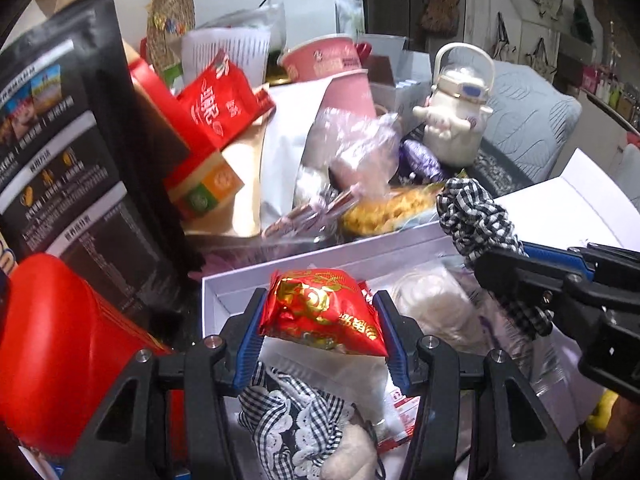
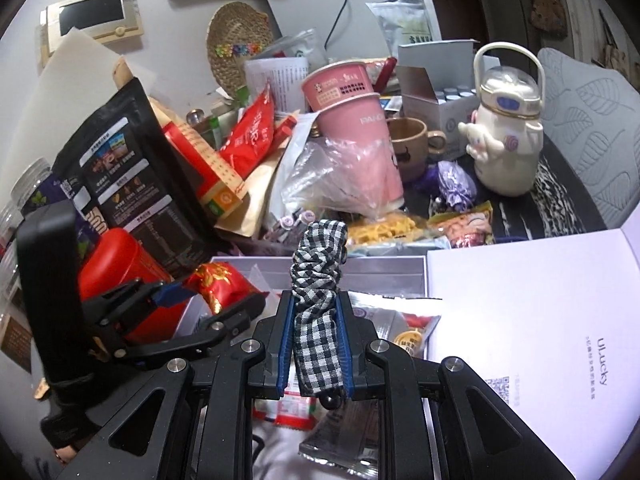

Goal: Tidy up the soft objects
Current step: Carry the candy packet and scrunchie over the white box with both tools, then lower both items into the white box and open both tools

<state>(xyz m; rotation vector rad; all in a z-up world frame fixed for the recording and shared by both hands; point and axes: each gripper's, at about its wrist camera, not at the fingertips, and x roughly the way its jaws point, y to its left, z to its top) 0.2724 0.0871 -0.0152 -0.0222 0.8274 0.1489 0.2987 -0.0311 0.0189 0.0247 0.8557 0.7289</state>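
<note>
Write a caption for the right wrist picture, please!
The right gripper squeezes a checked scrunchie above a white box of snacks on a cluttered table.

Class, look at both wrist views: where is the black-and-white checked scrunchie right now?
The checked scrunchie is clamped in the right gripper, above the open white box; in the left wrist view it sits at right, beside the red snack packet.

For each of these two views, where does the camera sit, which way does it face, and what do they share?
Left wrist: on the left gripper, angled down over the open white cardboard box; its jaws clamp a red-and-gold foil snack packet.
Right wrist: on the right gripper, angled down likewise; its jaws clamp a black-and-white gingham fabric scrunchie.
Shared: box, packet, scrunchie, each other's gripper, cream cartoon water bottle.
</note>
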